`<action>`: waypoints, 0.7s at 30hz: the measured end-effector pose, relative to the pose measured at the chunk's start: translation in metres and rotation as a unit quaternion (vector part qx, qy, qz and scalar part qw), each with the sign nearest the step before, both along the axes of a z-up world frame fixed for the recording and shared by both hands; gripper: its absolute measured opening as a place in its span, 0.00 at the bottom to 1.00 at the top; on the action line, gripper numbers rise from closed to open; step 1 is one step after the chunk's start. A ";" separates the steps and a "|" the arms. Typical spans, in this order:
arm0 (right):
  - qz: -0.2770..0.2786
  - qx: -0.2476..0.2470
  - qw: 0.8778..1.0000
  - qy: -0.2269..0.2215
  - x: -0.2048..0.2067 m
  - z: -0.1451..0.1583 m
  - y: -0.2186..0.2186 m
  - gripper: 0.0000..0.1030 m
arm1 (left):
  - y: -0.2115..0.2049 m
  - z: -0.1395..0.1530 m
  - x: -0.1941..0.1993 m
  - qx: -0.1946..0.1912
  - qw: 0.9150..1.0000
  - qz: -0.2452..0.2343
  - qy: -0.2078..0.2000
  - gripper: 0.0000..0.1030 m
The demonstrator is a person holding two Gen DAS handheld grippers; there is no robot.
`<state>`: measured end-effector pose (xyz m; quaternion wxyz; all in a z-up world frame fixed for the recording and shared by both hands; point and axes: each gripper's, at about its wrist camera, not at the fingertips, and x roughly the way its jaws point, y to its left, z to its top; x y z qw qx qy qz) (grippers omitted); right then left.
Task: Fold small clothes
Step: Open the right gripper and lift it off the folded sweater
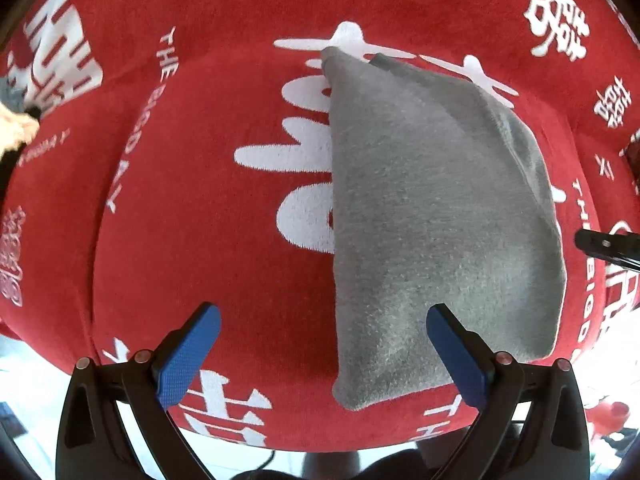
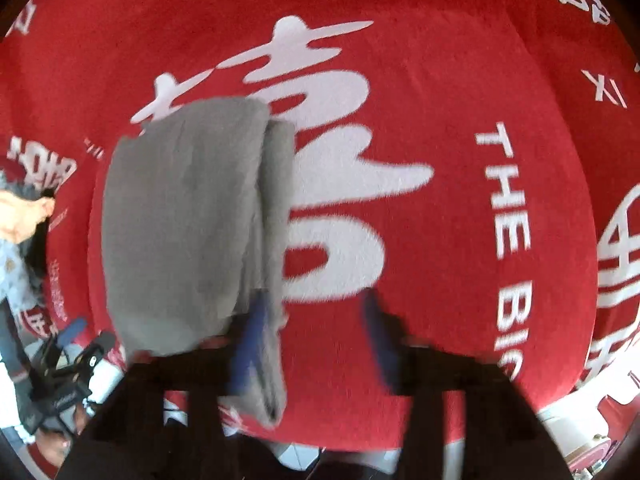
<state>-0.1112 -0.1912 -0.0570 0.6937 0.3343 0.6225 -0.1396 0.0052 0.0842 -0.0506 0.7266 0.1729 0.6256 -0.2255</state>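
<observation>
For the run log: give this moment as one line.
garment: grey cloth folded on red blanket | left hand-held gripper: open, empty | right hand-held gripper: open, beside cloth edge

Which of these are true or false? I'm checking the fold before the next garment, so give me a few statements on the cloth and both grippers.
1. The grey cloth lies folded on a red blanket with white lettering. True.
2. The left gripper is clamped on the cloth. False: its blue fingers stand apart with nothing pinched.
3. The right gripper is open. True.
4. The blanket is plain blue. False: it is red.
5. The cloth is spread out in a single layer. False: layered edges show along one side.
</observation>
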 end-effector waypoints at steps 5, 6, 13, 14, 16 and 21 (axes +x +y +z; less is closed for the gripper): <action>0.005 0.017 1.000 0.019 -0.017 0.005 0.026 0.66 | -0.005 0.010 -0.006 -0.002 1.000 -0.009 0.000 1.00; 0.007 0.019 1.000 0.022 -0.020 0.005 0.031 0.69 | -0.006 0.012 -0.007 -0.002 1.000 -0.009 0.005 1.00; 0.032 0.000 0.999 0.019 -0.009 0.038 0.061 0.77 | -0.014 0.041 -0.018 0.018 0.999 -0.029 0.005 1.00; 0.034 -0.005 0.999 0.015 -0.005 0.045 0.064 0.78 | -0.015 0.046 -0.018 0.023 0.999 -0.032 0.001 1.00; 0.037 -0.012 0.999 0.013 -0.001 0.055 0.069 0.79 | -0.016 0.054 -0.018 0.028 0.999 -0.035 0.004 1.00; 0.033 -0.019 0.999 0.003 0.008 0.078 0.074 0.81 | -0.016 0.073 -0.020 0.031 0.999 -0.033 -0.003 1.00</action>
